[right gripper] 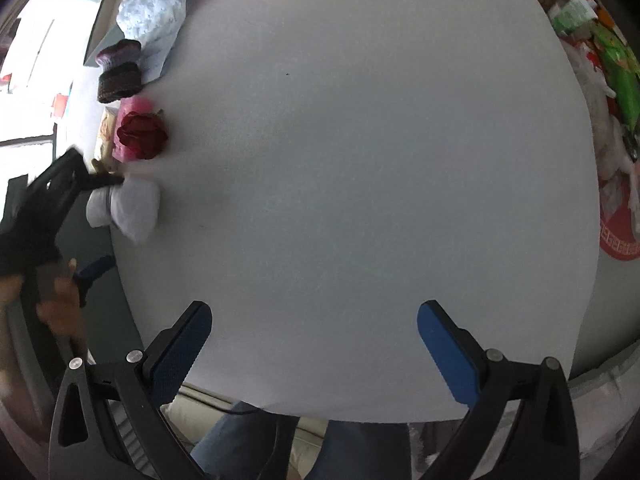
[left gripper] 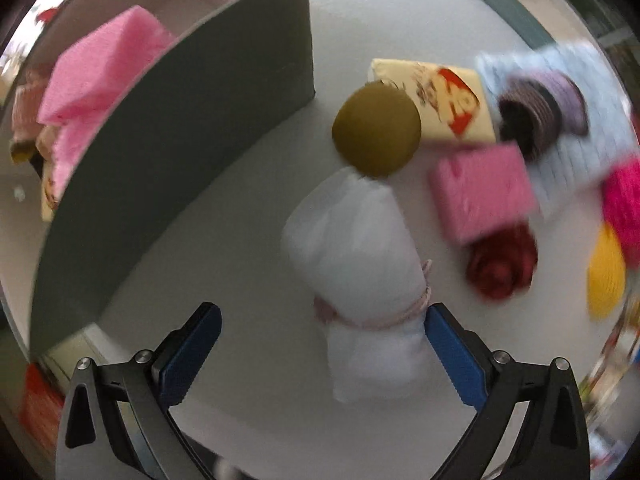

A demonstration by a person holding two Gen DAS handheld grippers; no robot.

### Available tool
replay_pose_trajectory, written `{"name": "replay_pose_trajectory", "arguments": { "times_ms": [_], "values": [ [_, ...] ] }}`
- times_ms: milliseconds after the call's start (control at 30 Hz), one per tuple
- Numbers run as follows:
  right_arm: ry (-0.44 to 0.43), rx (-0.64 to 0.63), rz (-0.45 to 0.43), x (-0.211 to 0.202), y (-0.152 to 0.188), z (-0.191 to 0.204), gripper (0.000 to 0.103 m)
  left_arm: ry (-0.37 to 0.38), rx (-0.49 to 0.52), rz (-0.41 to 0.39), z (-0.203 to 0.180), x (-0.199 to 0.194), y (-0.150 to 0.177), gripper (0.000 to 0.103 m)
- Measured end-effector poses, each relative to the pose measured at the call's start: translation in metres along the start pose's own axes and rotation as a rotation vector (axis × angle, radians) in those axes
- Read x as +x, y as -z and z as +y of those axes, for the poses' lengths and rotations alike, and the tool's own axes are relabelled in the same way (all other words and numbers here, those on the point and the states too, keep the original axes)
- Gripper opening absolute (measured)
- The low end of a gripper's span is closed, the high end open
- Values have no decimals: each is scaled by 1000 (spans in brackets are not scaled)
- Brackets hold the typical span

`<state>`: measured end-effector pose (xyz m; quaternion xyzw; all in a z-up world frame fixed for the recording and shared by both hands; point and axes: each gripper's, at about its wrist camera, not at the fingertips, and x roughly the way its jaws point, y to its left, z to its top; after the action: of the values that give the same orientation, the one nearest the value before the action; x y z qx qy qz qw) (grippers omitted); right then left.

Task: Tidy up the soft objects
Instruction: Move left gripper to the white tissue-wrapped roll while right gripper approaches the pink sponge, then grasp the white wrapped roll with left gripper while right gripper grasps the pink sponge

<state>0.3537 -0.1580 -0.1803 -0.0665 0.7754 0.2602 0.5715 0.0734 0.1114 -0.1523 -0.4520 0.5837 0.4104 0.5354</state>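
Blue-padded fingers (left gripper: 452, 356) of the left gripper (left gripper: 320, 344) stand spread around the tied end of a white cloth bundle (left gripper: 356, 256), which lies on the surface (left gripper: 248, 272) just right of the grey box (left gripper: 180, 128). That box already holds a pink sponge (left gripper: 96, 76). Beyond the bundle wait an olive ball (left gripper: 376, 128), another pink sponge (left gripper: 480, 196) and a red rose (left gripper: 500, 268). By my reckoning, most sorting remains. The right gripper (right gripper: 314, 344) hovers spread and empty.
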Motion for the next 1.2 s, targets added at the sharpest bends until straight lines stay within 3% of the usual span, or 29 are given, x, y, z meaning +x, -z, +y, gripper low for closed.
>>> {"name": "replay_pose_trajectory", "arguments": {
  "times_ms": [200, 433, 533, 667, 767, 833, 900, 967, 1100, 1200],
  "values": [
    [10, -108, -31, -2, -20, 27, 103, 53, 5, -27, 5, 5, 9, 102],
    [25, -252, -71, -1, -62, 81, 103, -4, 106, -69, -20, 15, 7, 102],
    [51, -279, -65, 0, -80, 92, 103, -14, 86, -36, -26, 26, 3, 102],
    [40, -291, -37, 1, -86, 97, 103, -3, 15, 101, -15, 50, -2, 103],
    [44, -290, -12, 3, -87, 97, 103, -6, 43, 127, -16, 54, 1, 102],
    [50, -284, -5, 3, -87, 96, 103, -9, 68, 103, -20, 47, -2, 94],
    [56, -291, -7, 4, -89, 100, 103, -10, 100, 54, -18, 37, 3, 66],
    [63, -312, -18, 1, -93, 106, 103, -12, 153, 21, -18, 30, 9, 51],
    [90, -411, -36, 2, -107, 137, 103, -28, 218, 11, -4, 30, 31, 48],
    [127, -572, -79, 5, -114, 180, 103, -31, 225, 17, 14, 33, 52, 48]
  ]
}}
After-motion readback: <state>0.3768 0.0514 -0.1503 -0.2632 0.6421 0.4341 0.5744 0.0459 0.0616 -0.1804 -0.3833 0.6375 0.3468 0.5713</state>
